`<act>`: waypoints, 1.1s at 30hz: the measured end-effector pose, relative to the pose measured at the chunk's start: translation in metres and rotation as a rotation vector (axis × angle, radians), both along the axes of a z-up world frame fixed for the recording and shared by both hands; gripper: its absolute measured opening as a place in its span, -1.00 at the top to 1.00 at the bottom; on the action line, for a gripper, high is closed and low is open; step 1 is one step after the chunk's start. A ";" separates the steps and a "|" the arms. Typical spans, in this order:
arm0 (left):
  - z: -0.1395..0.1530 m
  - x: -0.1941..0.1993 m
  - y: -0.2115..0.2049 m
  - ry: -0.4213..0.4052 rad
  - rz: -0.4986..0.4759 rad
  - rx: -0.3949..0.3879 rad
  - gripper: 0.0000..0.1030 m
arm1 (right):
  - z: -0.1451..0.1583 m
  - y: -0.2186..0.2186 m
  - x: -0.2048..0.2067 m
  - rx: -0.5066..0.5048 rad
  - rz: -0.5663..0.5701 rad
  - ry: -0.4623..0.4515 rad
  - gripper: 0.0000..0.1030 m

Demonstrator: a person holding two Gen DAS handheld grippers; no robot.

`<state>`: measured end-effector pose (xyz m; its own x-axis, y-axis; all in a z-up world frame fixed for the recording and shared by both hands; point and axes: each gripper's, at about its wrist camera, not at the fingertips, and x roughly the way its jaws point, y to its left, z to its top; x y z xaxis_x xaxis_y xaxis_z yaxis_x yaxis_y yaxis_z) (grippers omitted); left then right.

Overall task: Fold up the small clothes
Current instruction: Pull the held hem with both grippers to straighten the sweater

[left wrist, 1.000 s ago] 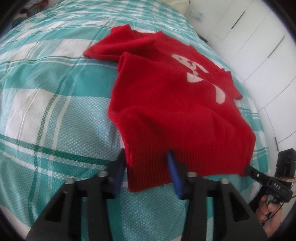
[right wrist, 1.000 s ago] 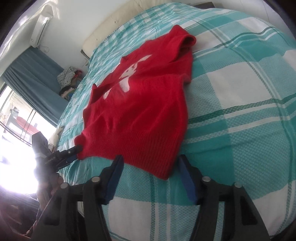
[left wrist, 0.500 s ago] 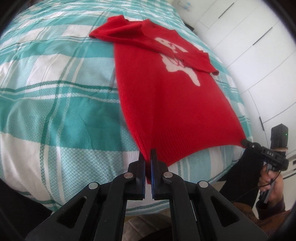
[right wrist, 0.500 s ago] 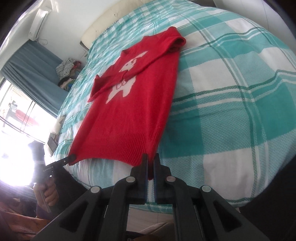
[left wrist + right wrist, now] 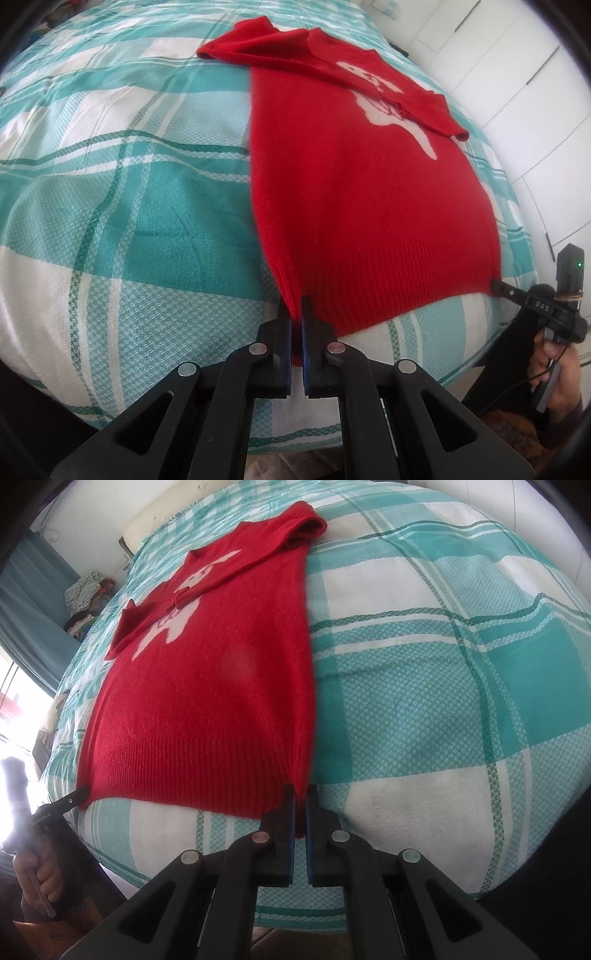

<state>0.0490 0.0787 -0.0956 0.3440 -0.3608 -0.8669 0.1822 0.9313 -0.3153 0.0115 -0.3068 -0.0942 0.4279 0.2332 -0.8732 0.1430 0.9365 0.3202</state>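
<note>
A small red knit sweater (image 5: 362,206) with a white animal figure lies stretched flat on the bed, both sleeves folded across its chest. It also shows in the right wrist view (image 5: 221,694). My left gripper (image 5: 296,314) is shut on the hem's left corner. My right gripper (image 5: 301,797) is shut on the hem's right corner. Each gripper shows in the other's view, the right one (image 5: 496,285) and the left one (image 5: 83,793), both pinching the ribbed hem near the bed's front edge.
The bed (image 5: 129,221) has a teal and white checked cover and drops off just under the hem. White cupboard doors (image 5: 535,92) stand on the right. Blue curtains (image 5: 33,620) and a pile of clothes (image 5: 85,594) are at the far left.
Both grippers have closed on the hem corners and pulled the sweater towards the bed's front edge. The crumpled body has been drawn out flat and long.
</note>
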 end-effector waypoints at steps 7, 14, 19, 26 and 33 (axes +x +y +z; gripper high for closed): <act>0.000 -0.001 -0.006 -0.027 0.006 0.036 0.94 | -0.002 0.003 -0.002 0.001 -0.003 -0.008 0.92; 0.002 -0.002 -0.009 -0.041 0.005 0.067 0.93 | -0.001 0.003 -0.004 0.001 -0.012 -0.009 0.92; 0.004 -0.003 -0.012 -0.038 0.017 0.094 0.89 | -0.001 0.004 -0.003 0.001 -0.015 -0.010 0.91; 0.008 -0.006 -0.023 -0.074 0.003 0.181 0.85 | 0.000 0.003 -0.005 0.015 -0.025 -0.009 0.90; 0.013 -0.008 -0.021 -0.071 0.006 0.162 0.39 | 0.002 0.005 -0.006 0.020 -0.022 -0.001 0.79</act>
